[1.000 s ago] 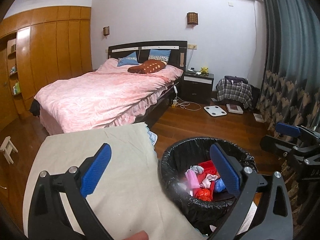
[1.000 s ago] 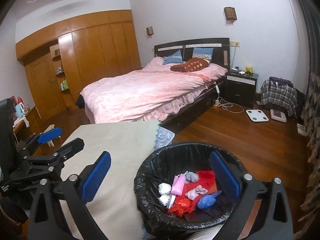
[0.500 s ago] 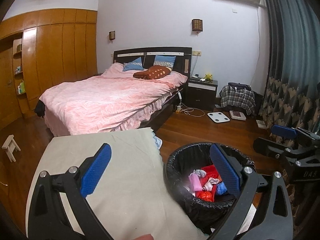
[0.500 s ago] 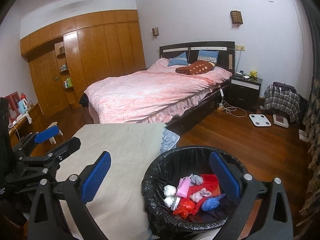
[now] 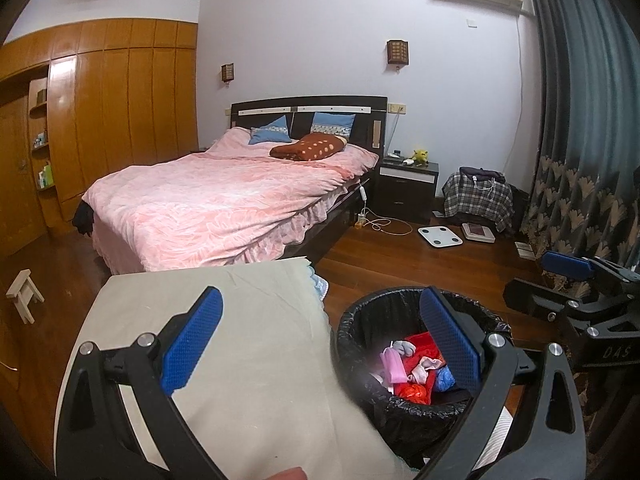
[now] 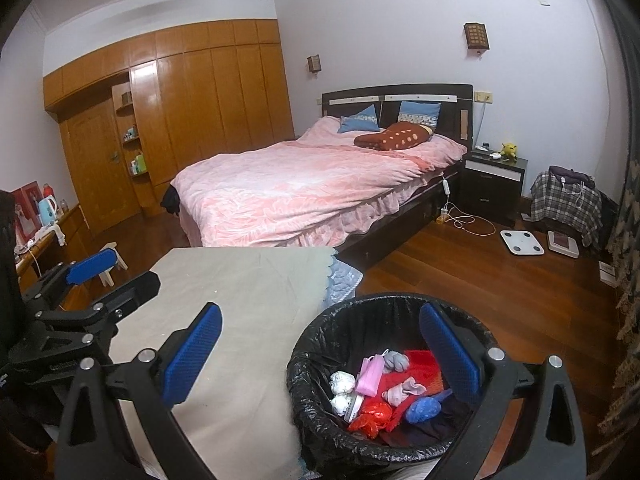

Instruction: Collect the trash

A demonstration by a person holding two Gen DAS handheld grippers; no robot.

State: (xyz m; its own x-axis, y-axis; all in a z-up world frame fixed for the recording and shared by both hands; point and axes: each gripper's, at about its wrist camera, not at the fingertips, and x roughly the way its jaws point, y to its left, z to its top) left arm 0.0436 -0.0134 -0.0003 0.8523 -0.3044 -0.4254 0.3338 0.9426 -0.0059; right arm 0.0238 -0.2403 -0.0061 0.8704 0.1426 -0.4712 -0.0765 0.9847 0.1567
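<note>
The left gripper [image 5: 320,344] hangs with its jaws apart and nothing between them, over the near edge of the cloth-covered counter [image 5: 224,320]. The right gripper [image 6: 320,354] is likewise spread and empty. Both look down and to the right at the black-lined bin [image 6: 320,344], which stands on the floor just beside the counter's right edge. The trash [image 6: 384,392] — crumpled tissues, a pink mask, red and blue wrappers — lies inside it. The right gripper sits nearer the bin; no loose trash shows on the counter.
</note>
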